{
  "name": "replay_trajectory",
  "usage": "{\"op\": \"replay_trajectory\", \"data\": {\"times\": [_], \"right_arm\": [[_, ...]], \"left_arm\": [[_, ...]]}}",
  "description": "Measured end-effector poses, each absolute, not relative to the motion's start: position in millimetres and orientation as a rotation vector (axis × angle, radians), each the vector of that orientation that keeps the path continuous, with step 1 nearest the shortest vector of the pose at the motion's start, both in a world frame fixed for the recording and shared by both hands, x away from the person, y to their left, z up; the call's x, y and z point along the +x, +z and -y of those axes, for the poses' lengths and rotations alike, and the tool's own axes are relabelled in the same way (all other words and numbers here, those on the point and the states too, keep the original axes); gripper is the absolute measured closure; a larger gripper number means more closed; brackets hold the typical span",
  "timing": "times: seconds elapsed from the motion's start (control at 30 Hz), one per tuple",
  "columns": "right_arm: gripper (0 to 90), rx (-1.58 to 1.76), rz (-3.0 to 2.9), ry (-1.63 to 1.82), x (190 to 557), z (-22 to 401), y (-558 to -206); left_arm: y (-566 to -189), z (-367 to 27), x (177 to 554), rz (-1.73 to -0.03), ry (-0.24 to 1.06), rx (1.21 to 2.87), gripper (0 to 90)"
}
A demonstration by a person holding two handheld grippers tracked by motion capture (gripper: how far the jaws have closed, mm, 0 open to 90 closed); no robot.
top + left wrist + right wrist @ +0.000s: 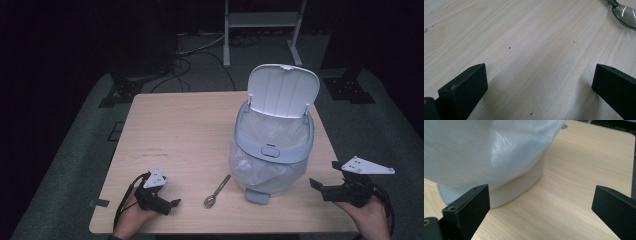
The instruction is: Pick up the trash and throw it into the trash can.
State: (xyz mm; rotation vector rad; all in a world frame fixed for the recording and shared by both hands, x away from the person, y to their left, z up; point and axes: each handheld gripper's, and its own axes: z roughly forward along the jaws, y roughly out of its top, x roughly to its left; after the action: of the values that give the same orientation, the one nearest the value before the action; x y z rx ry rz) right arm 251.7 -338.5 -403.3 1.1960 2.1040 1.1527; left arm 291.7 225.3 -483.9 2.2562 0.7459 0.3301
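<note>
The left gripper rests low on the wooden table, jaws spread and empty. The right gripper, jaws wide apart and empty, points at the bin. The bin's lid stands open, with a plastic bag lining it. A spoon lies between the left gripper and the bin, near the bin's pedal.

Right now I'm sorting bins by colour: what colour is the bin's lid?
White, best seen in the high view: lid.

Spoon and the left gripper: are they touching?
Apart. In the high view, bare table shows between the left gripper and the spoon.
</note>
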Motion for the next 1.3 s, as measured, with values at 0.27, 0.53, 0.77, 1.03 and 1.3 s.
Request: {"op": "replay_trajectory", "data": {"times": [0.27,0.53,0.77,1.03,1.3], "right_arm": [[0.7,1.2,-2.097,1.115,255.3,340.0,-421.5],[0.7,1.208,-2.135,1.072,261.2,340.1,-444.4],[0.7,1.231,-2.203,1.027,267.1,338.1,-464.0],[0.7,1.245,-2.233,0.989,271.2,341.4,-477.2],[0.7,1.27,-2.267,0.946,273.8,343.1,-486.4]], "left_arm": [[-484.0,-225.2,291.7,-0.747,0.33,2.253,0.0],[-484.0,-225.2,291.6,-0.747,0.33,2.253,0.0],[-483.9,-225.2,291.5,-0.749,0.332,2.253,0.0],[-479.7,-225.0,290.0,-0.763,0.332,2.232,0.0],[-472.8,-221.3,287.6,-0.758,0.337,2.207,0.0]]}}
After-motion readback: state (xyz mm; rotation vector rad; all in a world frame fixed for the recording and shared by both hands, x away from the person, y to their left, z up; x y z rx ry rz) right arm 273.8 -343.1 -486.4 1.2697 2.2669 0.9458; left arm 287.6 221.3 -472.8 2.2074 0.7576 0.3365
